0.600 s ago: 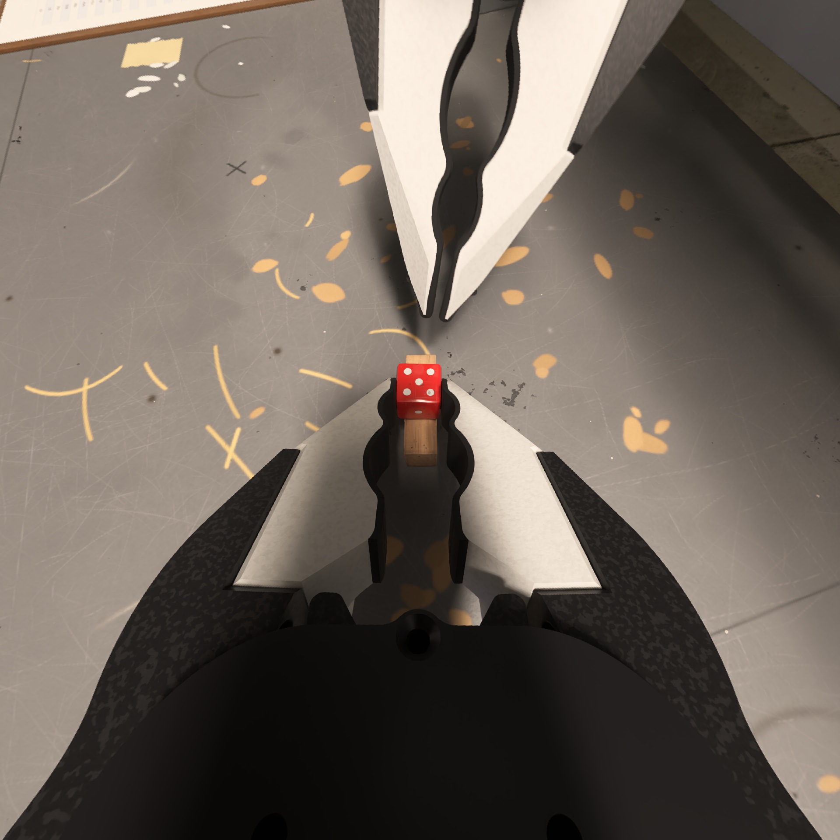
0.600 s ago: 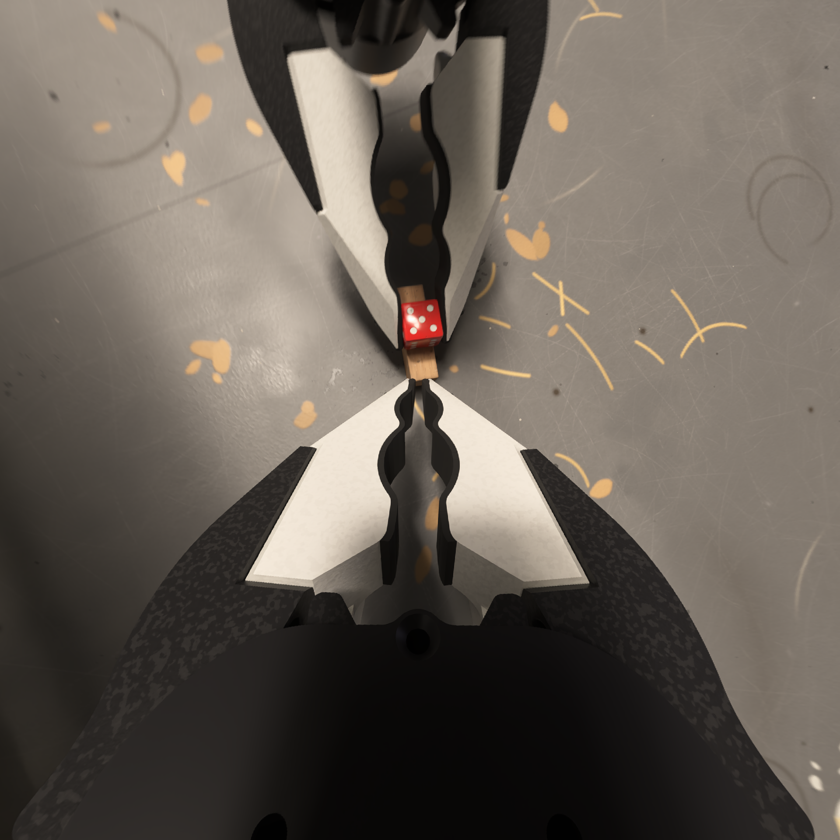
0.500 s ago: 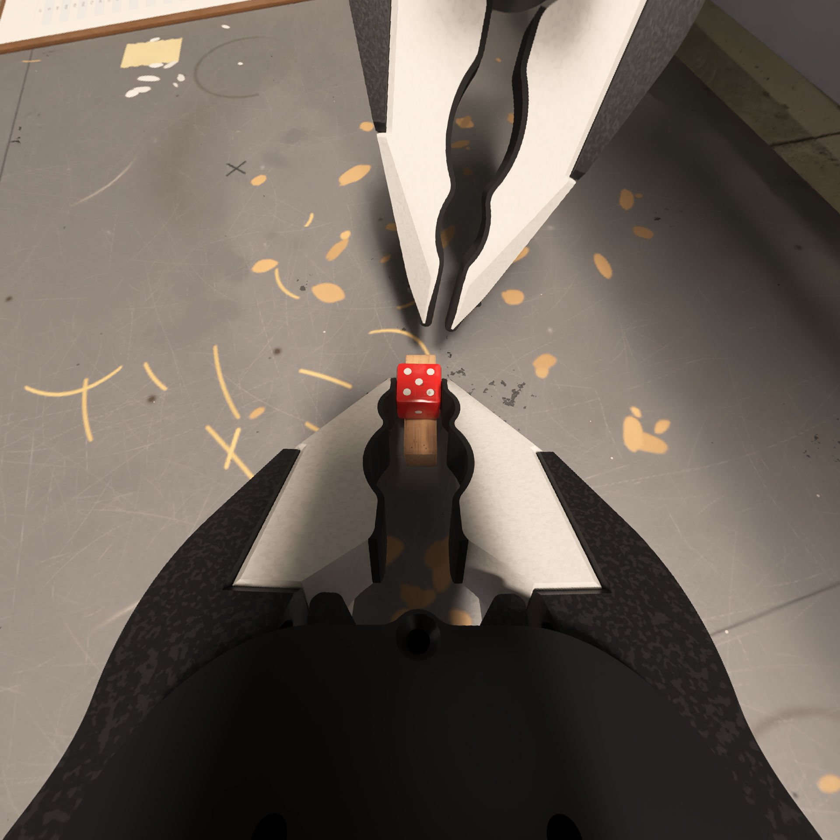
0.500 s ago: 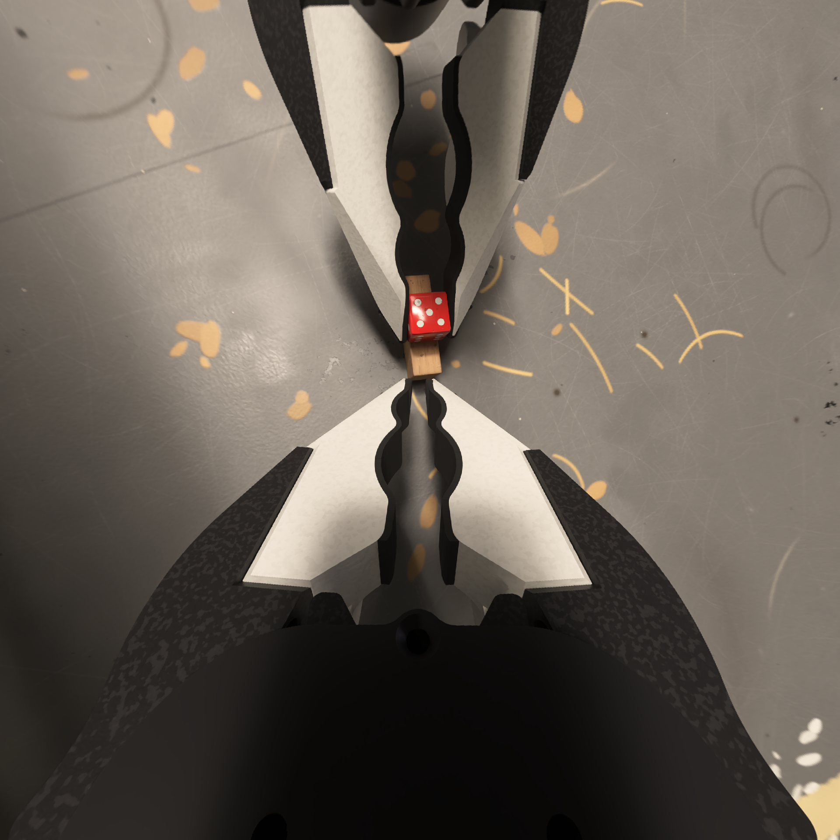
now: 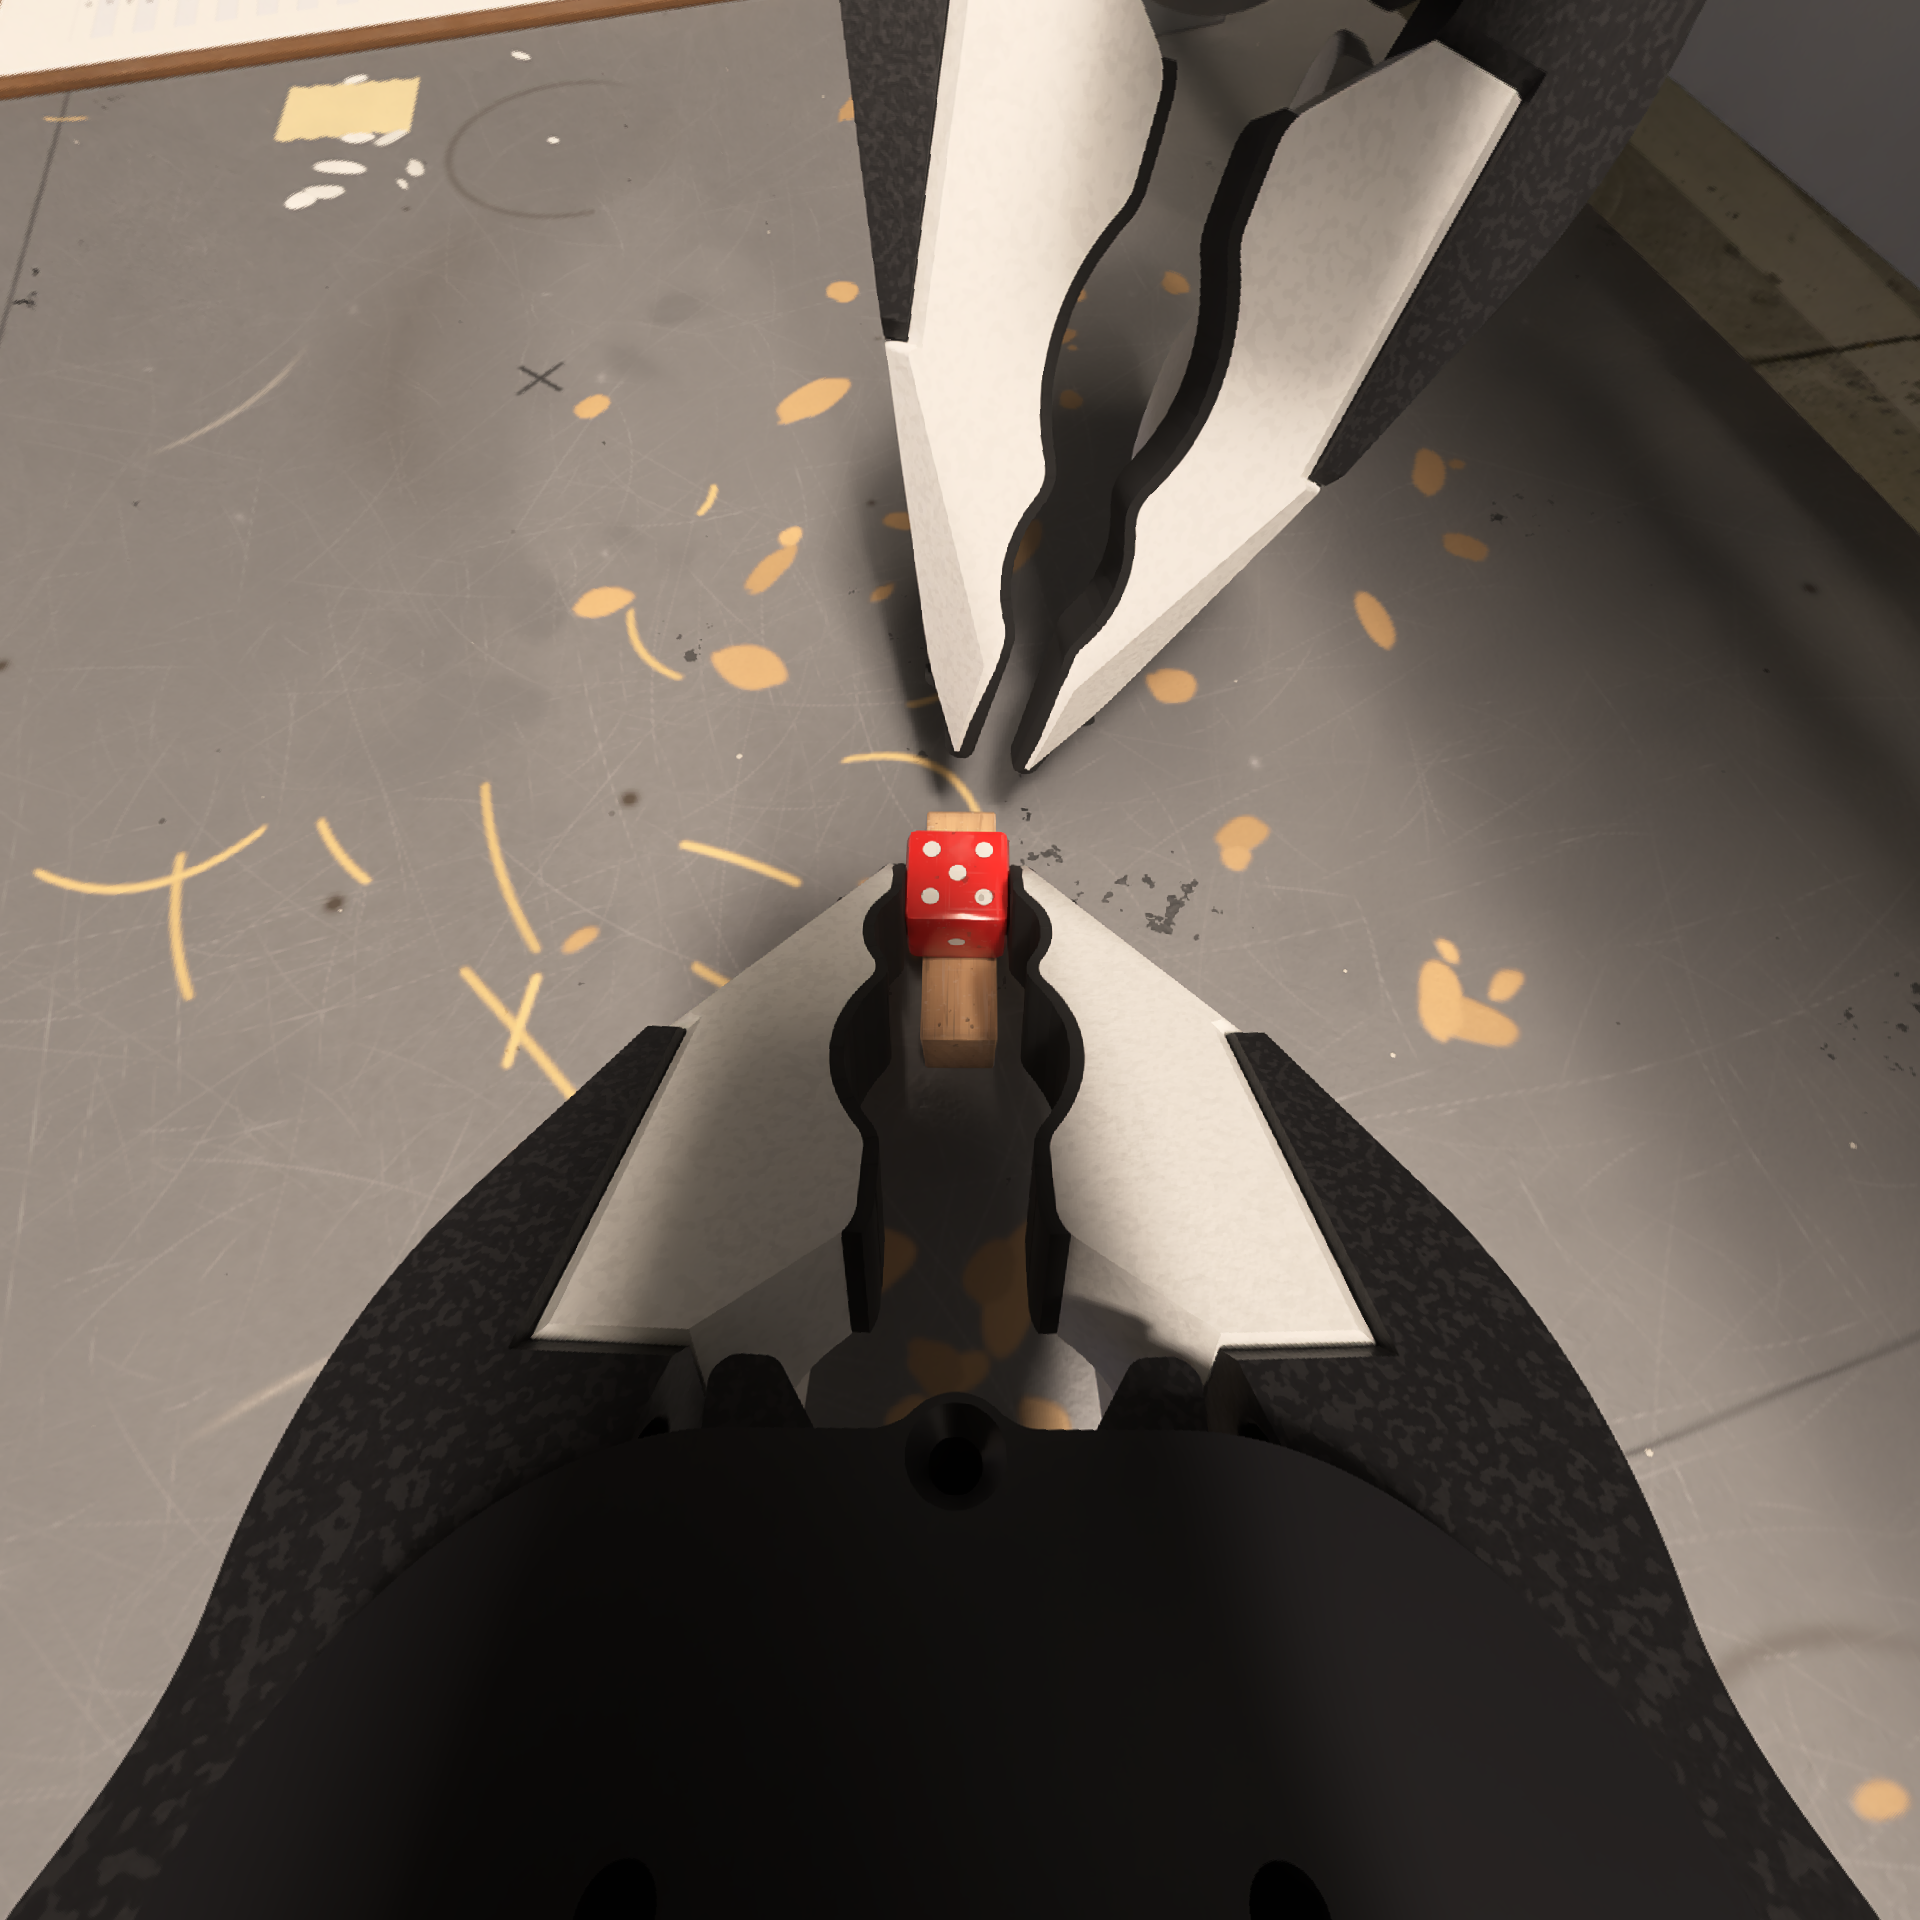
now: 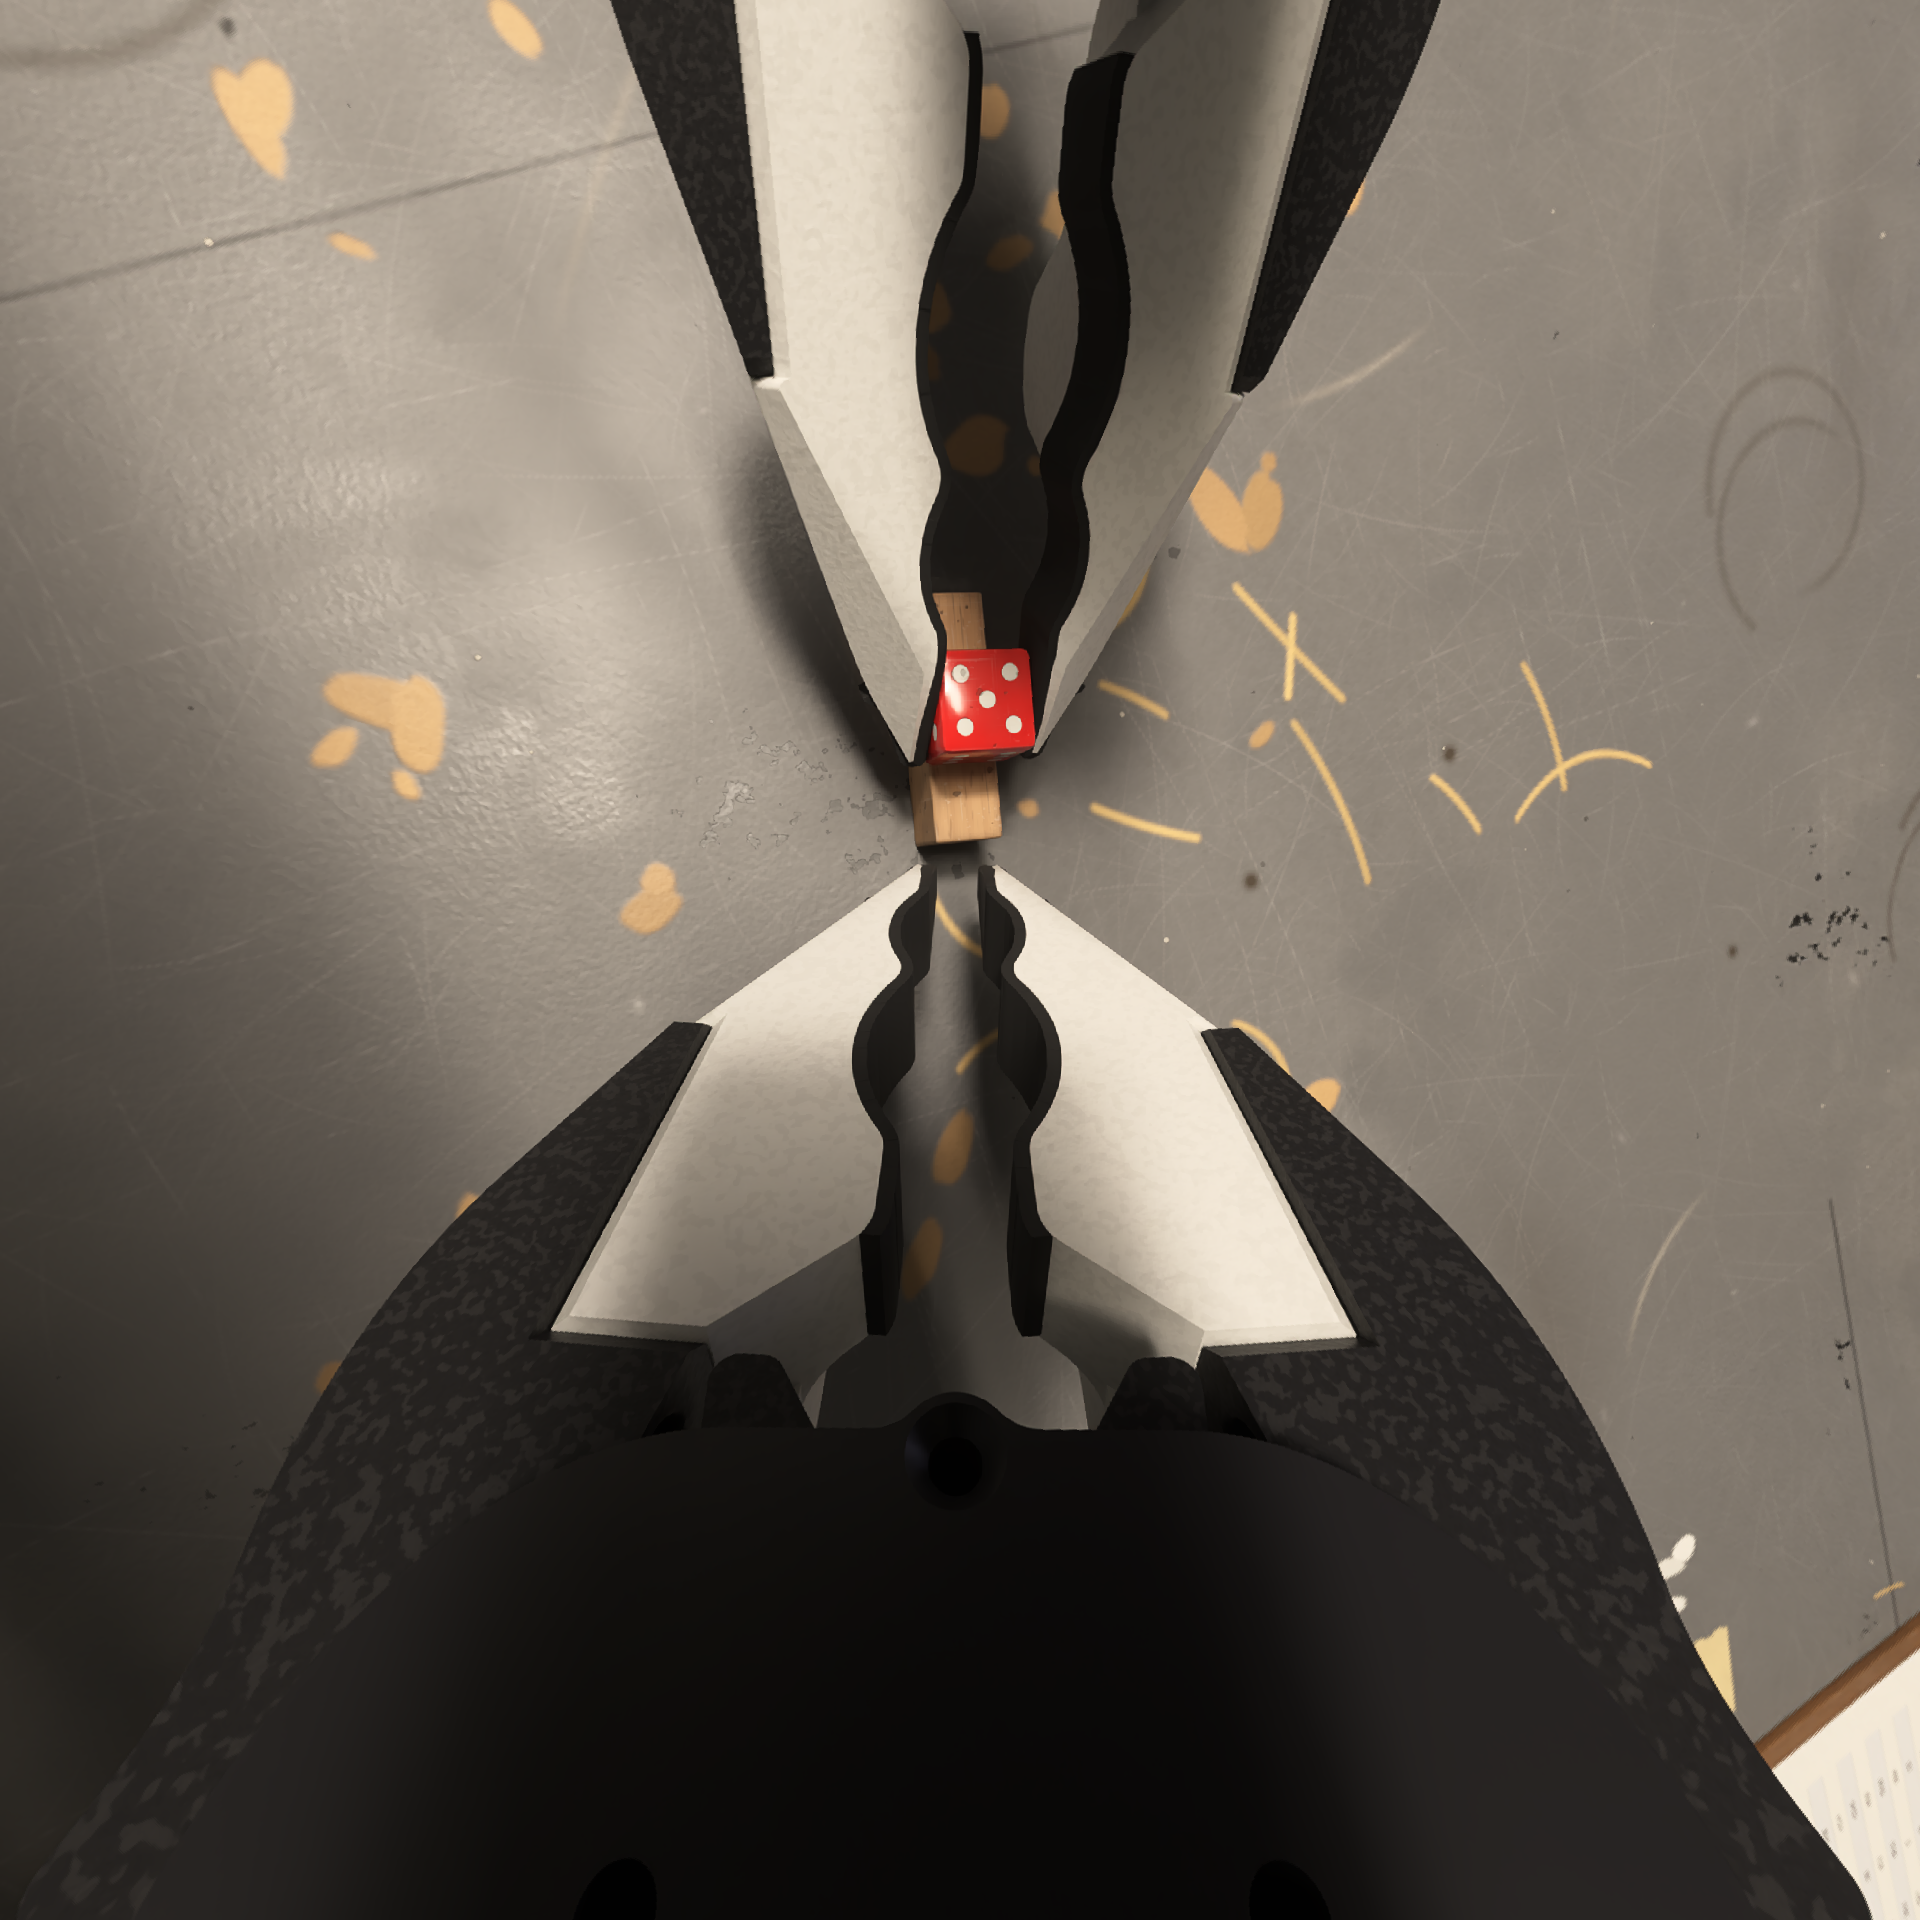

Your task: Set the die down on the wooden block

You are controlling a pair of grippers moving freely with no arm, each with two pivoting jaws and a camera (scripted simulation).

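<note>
A red die (image 5: 956,878) with white pips sits between the fingertips of my left gripper (image 5: 956,885), which is shut on it. Under the die lies a small wooden block (image 5: 956,1013), lengthwise between the left fingers on the grey table. I cannot tell whether the die touches the block. The right wrist view shows the die (image 6: 985,701), the block (image 6: 956,805) and the left gripper (image 6: 977,748) from the opposite side. My right gripper (image 6: 956,873) is empty, its jaws a narrow gap apart, its tips just short of the block's end. It also shows in the left wrist view (image 5: 992,758).
The grey tabletop (image 5: 312,623) is scratched and flecked with orange paint. A white board with a wooden edge (image 5: 208,31) lies at the far left, with a strip of yellow tape (image 5: 348,107) near it. A beige ledge (image 5: 1766,260) runs along the far right.
The right gripper has tilted and shifted a little to the right in the left wrist view, staying near the block's far end. The left gripper, die and block have not moved.
</note>
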